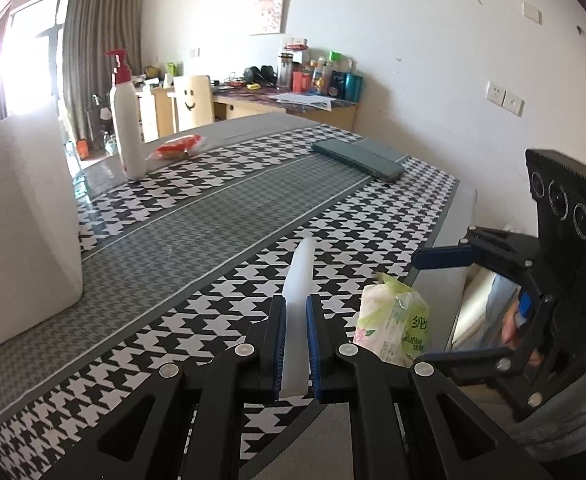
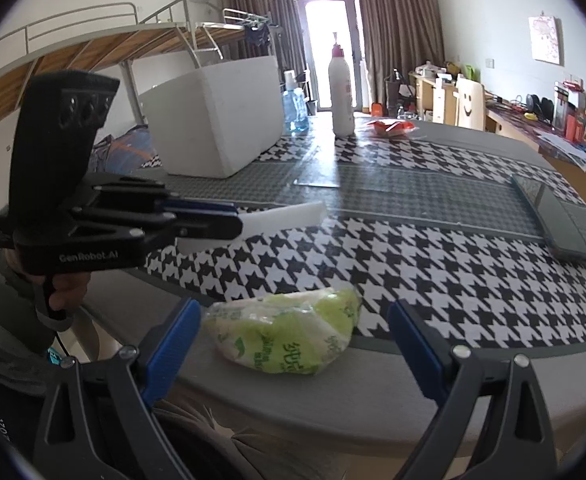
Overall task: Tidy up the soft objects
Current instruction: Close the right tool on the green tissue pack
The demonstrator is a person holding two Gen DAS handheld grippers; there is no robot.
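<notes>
A: The left claw is seen clamped on a white foam strip, which is held clear of the desk and pointed out over the houndstooth cloth. The blue pads are pressed against both of its sides.

B: And the right claw?

A: It is shown wide open, with nothing gripped. A green tissue pack is framed between its jaws, untouched, lying at the near edge of the desk.

B: Where are the soft things meant to be put?

A: That is not made plain. A large white foam box is seen farther along the desk, well apart from both claws; it is judged the likely place, though its inside is hidden.

B: What else is pictured?

A: A white pump bottle with a red top, a red snack packet beside it, and a dark flat case near the far edge.

B: So how far along is the work?

A: An early stage is judged: one piece is lifted, none is seen put away, and the tissue pack is left to be picked up.
</notes>
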